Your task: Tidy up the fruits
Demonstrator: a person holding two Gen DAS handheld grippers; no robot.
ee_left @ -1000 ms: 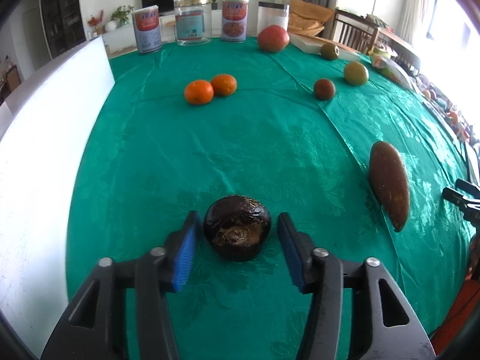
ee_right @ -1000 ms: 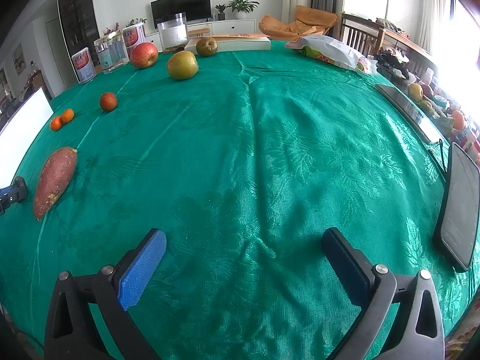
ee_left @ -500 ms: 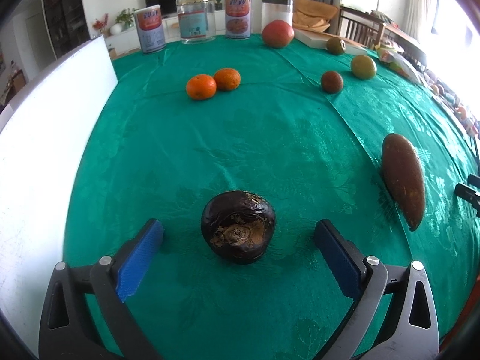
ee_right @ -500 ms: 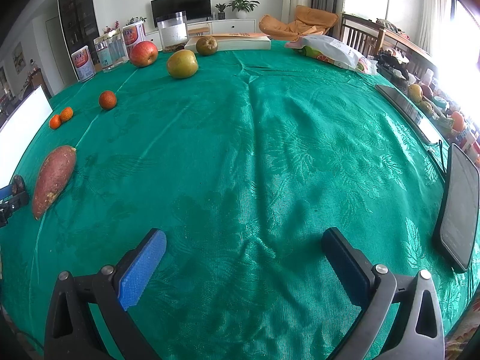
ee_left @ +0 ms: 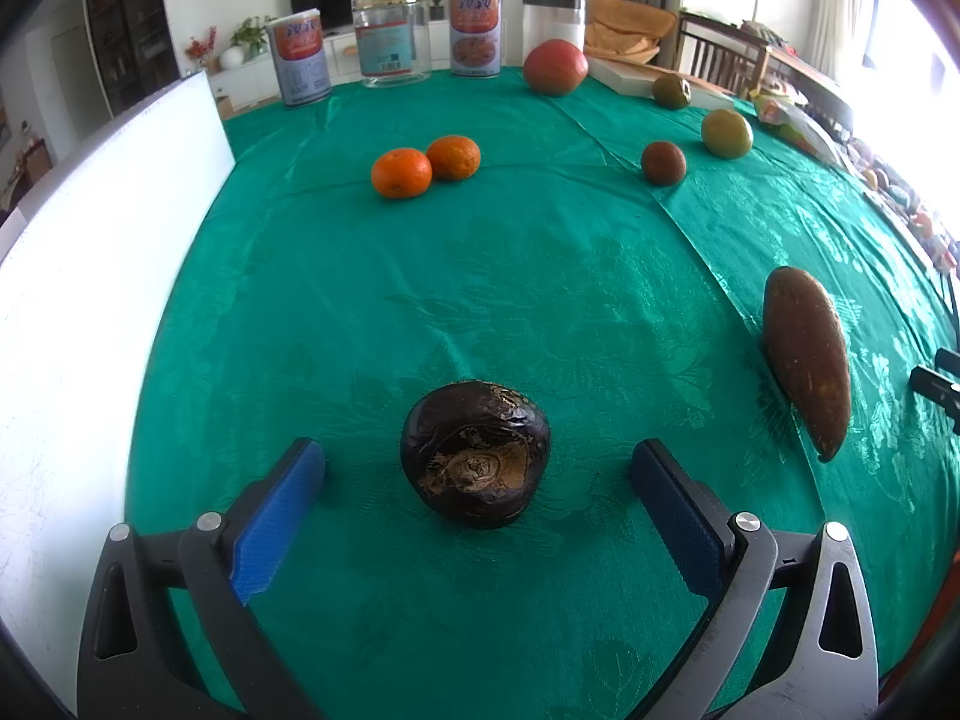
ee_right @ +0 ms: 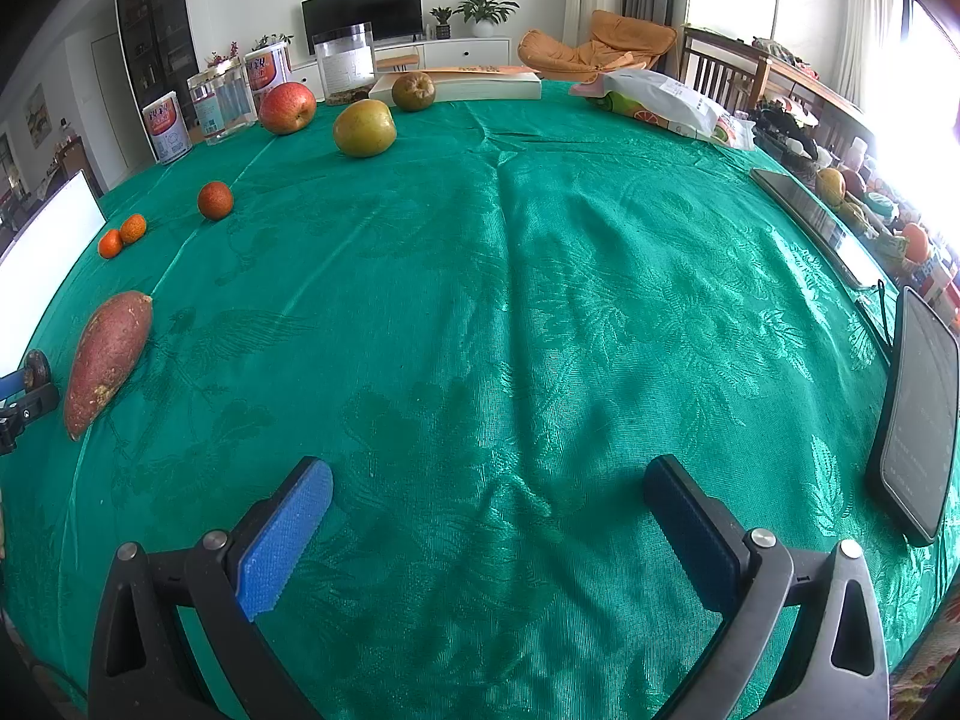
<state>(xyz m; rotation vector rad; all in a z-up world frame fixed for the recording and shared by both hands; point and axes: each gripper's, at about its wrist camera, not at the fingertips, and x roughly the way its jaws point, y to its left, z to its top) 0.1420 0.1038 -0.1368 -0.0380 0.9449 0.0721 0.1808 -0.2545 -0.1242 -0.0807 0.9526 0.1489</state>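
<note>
Fruit is scattered all over the green-clothed surface [ee_left: 540, 276]. Nearest the left claw [ee_left: 477, 468] sits a dark wrinkled fruit [ee_left: 475, 463], resting on the cloth between the two blue pads with clear gaps on both sides, so that claw is spread wide and released, gripping nothing. The fruit is roundish, so there's no real long axis; its scarred brownish end faces the camera, tipped a bit upward.

Off to the right in the left wrist view lies a sweet potato [ee_left: 807, 360], flat on the cloth, long axis running away from the camera with the narrow tip pointing toward the near edge. In the right wrist view the same one [ee_right: 108, 360] sits at the far left, tapered end nearest.

Farther back: two oranges [ee_left: 426, 171] touching each other, a small reddish-brown fruit [ee_left: 663, 163] with a greenish apple [ee_left: 726, 133] near it, a red apple [ee_left: 555, 67] by the cans and jars [ee_left: 390, 42], and a brownish pear-like fruit [ee_left: 671, 90] against a flat white box [ee_left: 630, 75].

The right claw [ee_right: 486, 516] is also wide apart and empty, hanging over bare cloth. A dark phone or tablet [ee_right: 918, 414] lies at the right edge.
</note>
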